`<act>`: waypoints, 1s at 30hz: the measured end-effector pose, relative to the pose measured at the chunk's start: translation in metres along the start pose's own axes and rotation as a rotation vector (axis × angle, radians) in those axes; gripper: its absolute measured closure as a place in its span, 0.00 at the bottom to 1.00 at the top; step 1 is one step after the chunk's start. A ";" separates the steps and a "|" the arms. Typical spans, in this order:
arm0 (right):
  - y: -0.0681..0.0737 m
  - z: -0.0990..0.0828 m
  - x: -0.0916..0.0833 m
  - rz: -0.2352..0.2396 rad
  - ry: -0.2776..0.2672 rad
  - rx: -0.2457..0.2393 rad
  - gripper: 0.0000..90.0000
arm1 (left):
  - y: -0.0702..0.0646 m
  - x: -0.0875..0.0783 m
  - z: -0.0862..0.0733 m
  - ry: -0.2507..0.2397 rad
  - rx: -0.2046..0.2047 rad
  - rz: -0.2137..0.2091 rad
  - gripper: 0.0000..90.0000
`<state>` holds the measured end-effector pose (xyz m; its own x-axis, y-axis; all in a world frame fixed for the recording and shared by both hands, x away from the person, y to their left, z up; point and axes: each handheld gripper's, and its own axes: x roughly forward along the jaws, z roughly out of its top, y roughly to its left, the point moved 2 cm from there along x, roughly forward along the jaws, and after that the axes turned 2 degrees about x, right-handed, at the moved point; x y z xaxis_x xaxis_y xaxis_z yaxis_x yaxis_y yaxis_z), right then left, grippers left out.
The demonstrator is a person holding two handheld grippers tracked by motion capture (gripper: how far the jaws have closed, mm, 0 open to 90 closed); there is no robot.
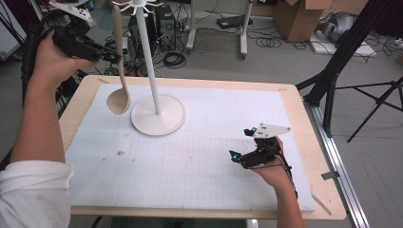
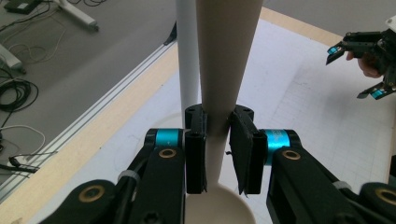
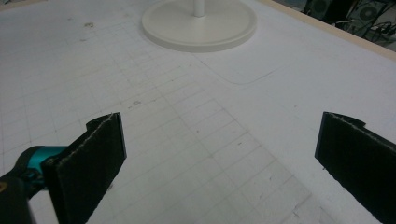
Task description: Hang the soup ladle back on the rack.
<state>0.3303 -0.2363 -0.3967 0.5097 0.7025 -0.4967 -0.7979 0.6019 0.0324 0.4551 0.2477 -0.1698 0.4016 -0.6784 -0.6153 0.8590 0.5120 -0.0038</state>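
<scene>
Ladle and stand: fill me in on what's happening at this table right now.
A person works with a gripper in each hand. The left gripper is shut on the handle of a beige ladle, holding it upright in the air, bowl down, right beside the pole of the white stand. The handle's top is near the hooks at the stand's top, but it isn't clear whether it hangs on one. The right gripper is open and holds nothing, low over the white mat near the table's right side.
</scene>
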 end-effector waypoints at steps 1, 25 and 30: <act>0.000 0.000 0.000 -0.001 0.001 0.002 0.01 | 0.000 0.001 0.001 0.005 0.001 -0.001 0.84; 0.002 0.000 0.001 0.003 0.005 -0.002 0.01 | -0.008 0.002 -0.012 -0.014 -0.023 0.009 0.66; 0.002 0.001 0.001 0.004 0.000 -0.007 0.01 | -0.014 -0.001 -0.023 -0.047 -0.035 0.009 0.59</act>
<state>0.3293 -0.2335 -0.3966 0.5066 0.7051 -0.4962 -0.8021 0.5965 0.0287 0.4353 0.2536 -0.1873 0.4248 -0.6972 -0.5775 0.8440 0.5357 -0.0260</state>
